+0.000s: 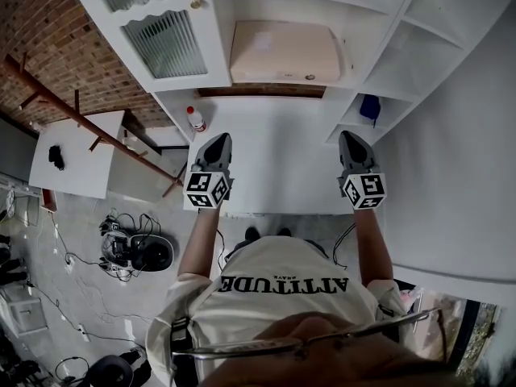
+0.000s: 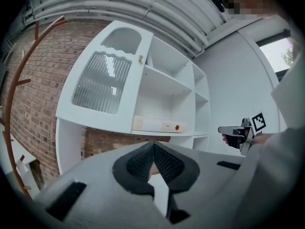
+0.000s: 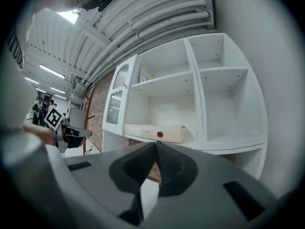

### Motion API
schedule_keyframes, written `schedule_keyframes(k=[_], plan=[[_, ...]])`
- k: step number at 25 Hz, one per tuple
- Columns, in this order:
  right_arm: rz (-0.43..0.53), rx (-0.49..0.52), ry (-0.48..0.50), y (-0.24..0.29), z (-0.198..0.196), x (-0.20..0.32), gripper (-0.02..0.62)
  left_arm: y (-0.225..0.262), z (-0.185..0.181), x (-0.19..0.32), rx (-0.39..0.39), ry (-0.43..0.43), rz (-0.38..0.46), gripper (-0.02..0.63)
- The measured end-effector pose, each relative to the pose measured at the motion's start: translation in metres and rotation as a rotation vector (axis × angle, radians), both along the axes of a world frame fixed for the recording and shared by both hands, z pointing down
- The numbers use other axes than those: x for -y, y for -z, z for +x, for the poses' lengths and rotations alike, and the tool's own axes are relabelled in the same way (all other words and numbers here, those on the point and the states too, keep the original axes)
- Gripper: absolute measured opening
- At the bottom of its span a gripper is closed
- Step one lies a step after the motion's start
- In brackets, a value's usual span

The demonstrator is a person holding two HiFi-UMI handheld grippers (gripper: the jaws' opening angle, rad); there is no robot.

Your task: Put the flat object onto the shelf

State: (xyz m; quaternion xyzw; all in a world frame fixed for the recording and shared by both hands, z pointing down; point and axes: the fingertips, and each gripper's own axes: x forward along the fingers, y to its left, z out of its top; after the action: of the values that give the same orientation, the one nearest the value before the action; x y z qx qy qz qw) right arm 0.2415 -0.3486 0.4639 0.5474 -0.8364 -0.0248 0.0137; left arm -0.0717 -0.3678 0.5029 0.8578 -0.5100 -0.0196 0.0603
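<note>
The flat object is a cream box (image 1: 284,52) with a small red dot; it lies on a shelf of the white cabinet (image 1: 278,6). It shows as the box (image 2: 159,125) in the left gripper view and the box (image 3: 155,132) in the right gripper view. My left gripper (image 1: 218,149) and right gripper (image 1: 353,147) hover side by side over the white counter (image 1: 278,164), well short of the box. Both are shut with nothing between their jaws, seen in the left gripper (image 2: 153,149) and right gripper (image 3: 155,148) views.
A small white bottle with a red cap (image 1: 196,118) stands at the counter's back left. A blue thing (image 1: 370,108) sits in a lower right cubby. The glass-fronted cabinet door (image 1: 165,43) hangs at left. A wooden rack (image 1: 81,119) and a small white table (image 1: 76,151) stand left.
</note>
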Motion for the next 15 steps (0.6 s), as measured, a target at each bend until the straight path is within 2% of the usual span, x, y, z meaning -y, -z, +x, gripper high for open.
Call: schedule_keyframes(k=[15], plan=[[0.012, 0.018, 0.002, 0.0057, -0.0003, -0.0081, 0.026, 0.0025, 0.0007, -0.0028, -0.027, -0.016, -0.008, 0.023]])
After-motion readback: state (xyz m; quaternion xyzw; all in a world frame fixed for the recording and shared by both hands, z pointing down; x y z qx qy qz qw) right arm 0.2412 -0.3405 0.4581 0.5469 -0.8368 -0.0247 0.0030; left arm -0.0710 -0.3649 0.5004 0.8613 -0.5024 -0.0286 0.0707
